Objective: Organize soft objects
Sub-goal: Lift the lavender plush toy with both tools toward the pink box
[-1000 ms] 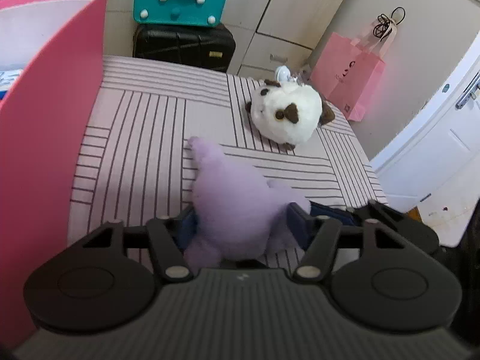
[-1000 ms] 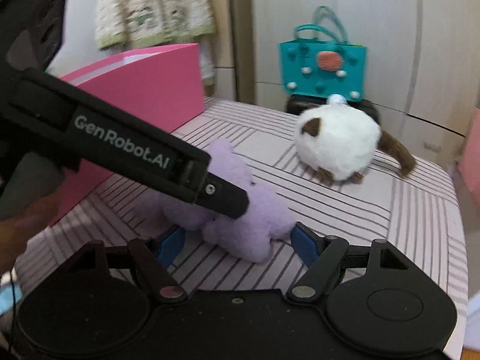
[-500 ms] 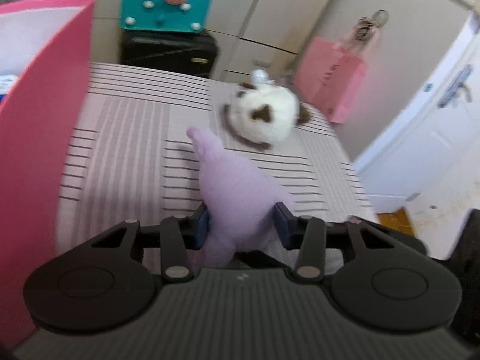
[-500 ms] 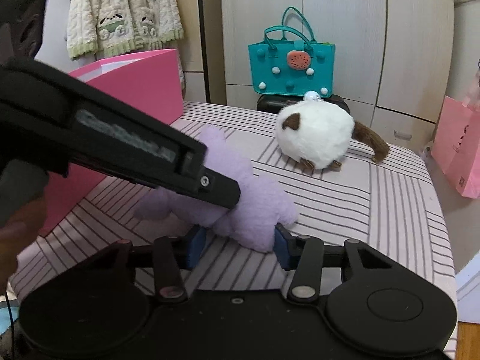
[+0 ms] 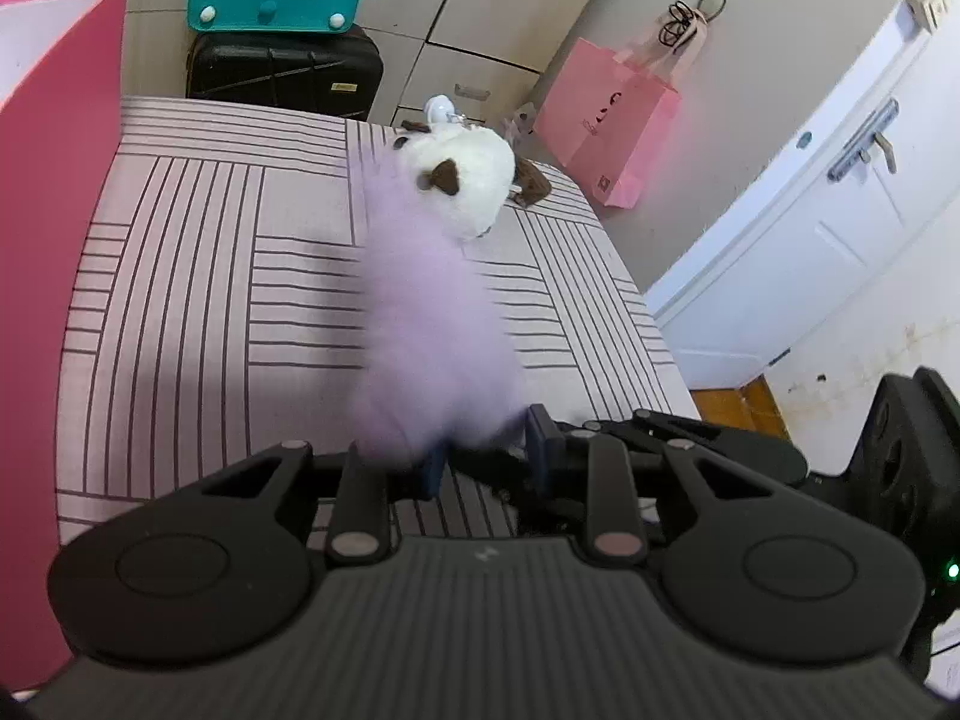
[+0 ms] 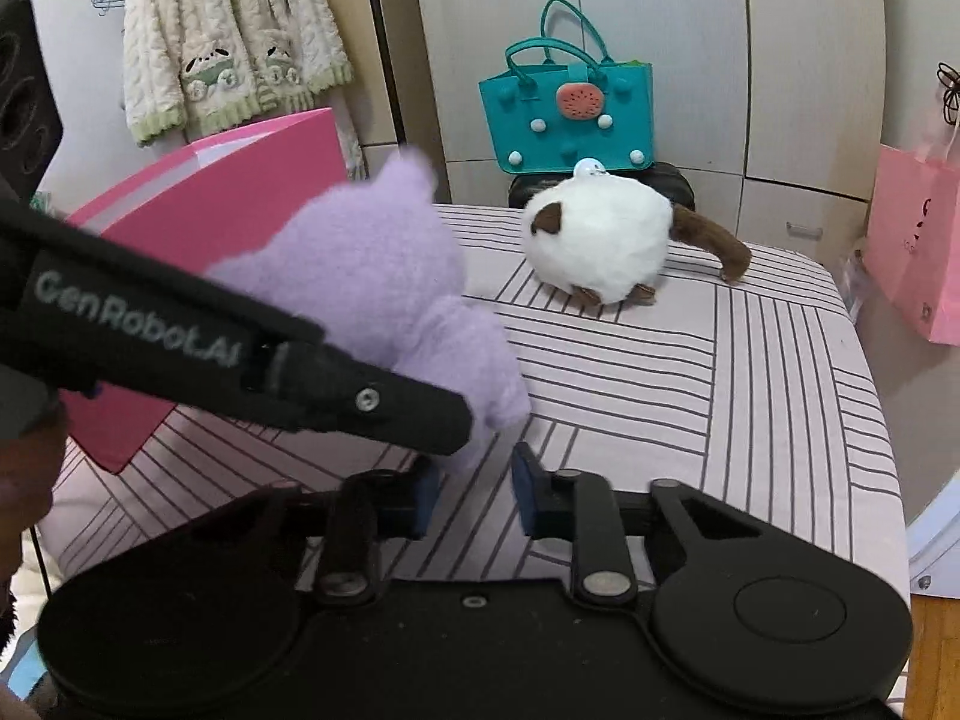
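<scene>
Pink cardboard, the wall of an open box, stands just left of my left gripper; judging by the task, that is where the soft toys belong. I am in the pick-up step. My left gripper's jaws have just been closing, and its blue pads now pinch the near end of the purple plush toy, which rises blurred from between the fingers and stretches away from me above the striped bedspread. Past the toy's far tip, well ahead of the tool, a white and brown plush animal rests on the bedspread.

From my right gripper, the purple toy sits up and to the left, partly behind the left gripper's black arm. My right jaws have also just been closing; only a thin lower tip of the toy reaches down toward them, and I cannot tell whether the pads press on it.

Next, I judge, comes carrying the toy leftward over the pink wall and letting go inside.
</scene>
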Demonstrator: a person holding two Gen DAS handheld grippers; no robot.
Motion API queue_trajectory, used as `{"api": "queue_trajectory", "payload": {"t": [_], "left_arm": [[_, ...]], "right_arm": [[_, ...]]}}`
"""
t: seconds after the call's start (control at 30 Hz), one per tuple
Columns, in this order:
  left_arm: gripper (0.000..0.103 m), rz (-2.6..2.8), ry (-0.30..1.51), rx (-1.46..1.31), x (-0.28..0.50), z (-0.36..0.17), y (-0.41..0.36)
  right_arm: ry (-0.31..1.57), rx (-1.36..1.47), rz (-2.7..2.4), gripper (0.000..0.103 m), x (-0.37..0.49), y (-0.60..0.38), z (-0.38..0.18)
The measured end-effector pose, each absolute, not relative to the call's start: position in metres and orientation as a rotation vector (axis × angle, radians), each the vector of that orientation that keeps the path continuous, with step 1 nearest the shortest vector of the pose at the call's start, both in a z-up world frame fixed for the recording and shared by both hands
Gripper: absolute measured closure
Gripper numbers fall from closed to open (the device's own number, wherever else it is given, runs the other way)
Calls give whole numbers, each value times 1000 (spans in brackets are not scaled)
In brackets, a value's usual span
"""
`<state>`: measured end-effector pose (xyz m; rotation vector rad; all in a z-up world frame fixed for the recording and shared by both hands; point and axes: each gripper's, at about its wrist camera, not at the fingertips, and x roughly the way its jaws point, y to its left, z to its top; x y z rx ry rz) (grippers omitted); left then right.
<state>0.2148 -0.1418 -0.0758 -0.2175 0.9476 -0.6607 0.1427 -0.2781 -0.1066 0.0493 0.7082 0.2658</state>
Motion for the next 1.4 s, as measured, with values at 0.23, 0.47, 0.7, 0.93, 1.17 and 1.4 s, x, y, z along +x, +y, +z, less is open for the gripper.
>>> {"api": "queue_trajectory", "payload": {"t": [0.23,0.47,0.7,0.93,1.17,1.4], "left_arm": [[36,-651,965,-124,205,-64,-147],[22,-638,870,-71,194,-36,-126],[23,-397,901,-61,220,-46,-123],[41,-395,1034,-190,250,-72,-119],[53,-382,1029,-251,253,-84,-113],[58,-384,1013,-234,249,-84,-116]], "right_arm": [[696,-17,225,80,139,-288,-101],[722,13,257,79,136,-313,-102],[683,-73,418,41,158,-295,-79],[720,-87,555,20,200,-283,-84],[795,-69,601,13,212,-270,-99],[726,-124,566,8,208,-255,-110]]}}
